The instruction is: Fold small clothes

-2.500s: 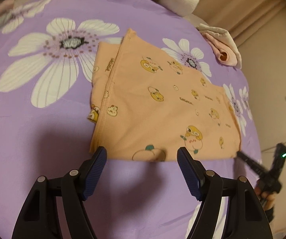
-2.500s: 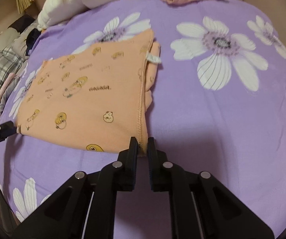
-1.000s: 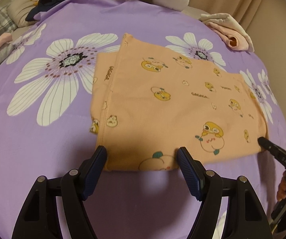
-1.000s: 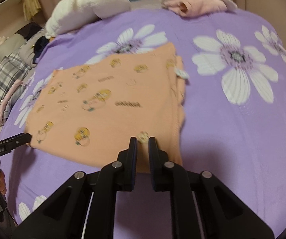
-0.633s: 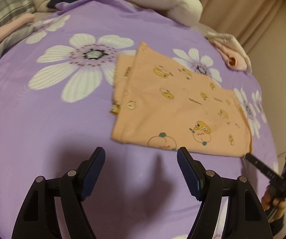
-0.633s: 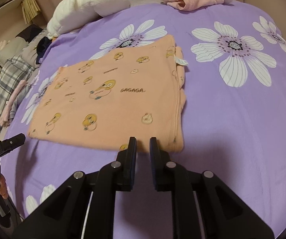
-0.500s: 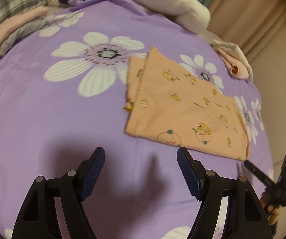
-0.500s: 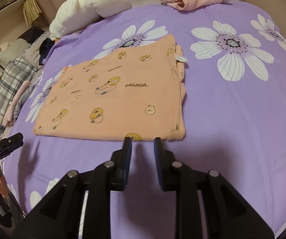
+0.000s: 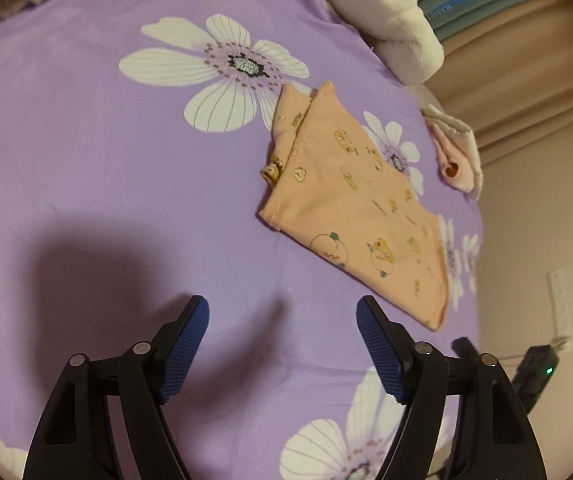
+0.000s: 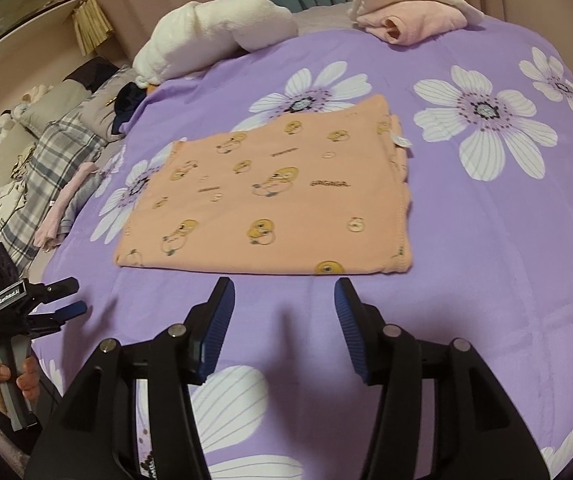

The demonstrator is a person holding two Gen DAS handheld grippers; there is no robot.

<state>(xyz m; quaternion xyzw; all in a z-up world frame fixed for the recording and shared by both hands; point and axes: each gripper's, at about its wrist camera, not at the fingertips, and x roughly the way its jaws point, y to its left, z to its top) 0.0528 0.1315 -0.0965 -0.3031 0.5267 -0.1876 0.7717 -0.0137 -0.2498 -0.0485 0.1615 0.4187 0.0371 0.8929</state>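
Now, right gripper (image 10: 284,294): jaws spread, empty, just short of the garment's near hem.
Left gripper (image 9: 282,322): jaws spread wide, empty, well apart from the garment.
Peach duck-print garment (image 10: 282,200): folded flat on the purple flowered bedspread (image 10: 506,240).
Beyond the garment: white plush pillow (image 10: 214,36); folded pink cloth (image 10: 410,20).

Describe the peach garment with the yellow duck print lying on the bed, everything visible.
The peach garment with the yellow duck print looks like soft knit cotton, folded into a flat rectangle on the purple flowered bedspread. It carries small "GAGAGA" lettering, a stitched hem along its right edge, and a white tag sticking out near the far right corner. Layers peek out along that side. Neither open gripper touches it.
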